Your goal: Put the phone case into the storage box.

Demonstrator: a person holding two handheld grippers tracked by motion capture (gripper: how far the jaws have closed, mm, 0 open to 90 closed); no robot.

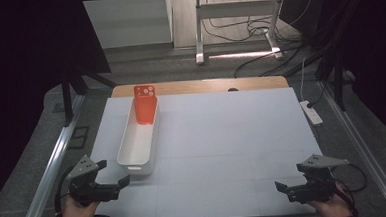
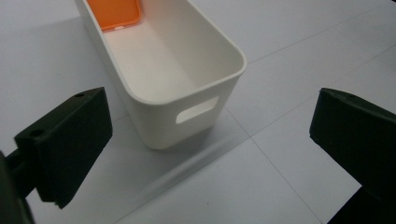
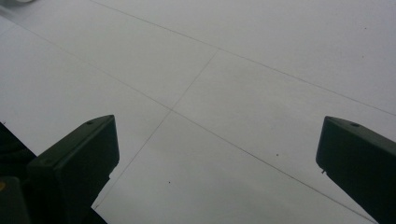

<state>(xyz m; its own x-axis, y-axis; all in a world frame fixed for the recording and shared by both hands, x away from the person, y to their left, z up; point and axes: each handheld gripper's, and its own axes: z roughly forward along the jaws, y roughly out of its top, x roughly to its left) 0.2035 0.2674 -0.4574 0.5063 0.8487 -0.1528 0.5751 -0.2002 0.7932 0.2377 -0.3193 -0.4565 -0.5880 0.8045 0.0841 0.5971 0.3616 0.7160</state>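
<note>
High view: a long white bin (image 1: pixel 137 141) lies lengthwise on the left half of the white counter (image 1: pixel 222 137), with an orange phone case (image 1: pixel 145 104) propped upright against its far end wall. The left tool (image 1: pixel 116 185) rests at the near left corner of the counter, just beside the bin's near end, jaws spread wide and holding nothing. The right tool (image 1: pixel 284 189) sits at the near right corner, well apart from the bin, jaws likewise wide apart and empty. Left gripper view: the bin's near end wall with its handle slot (image 2: pixel 197 110) lies between the jaws, untouched; the orange case (image 2: pixel 114 13) shows at the far end
</note>
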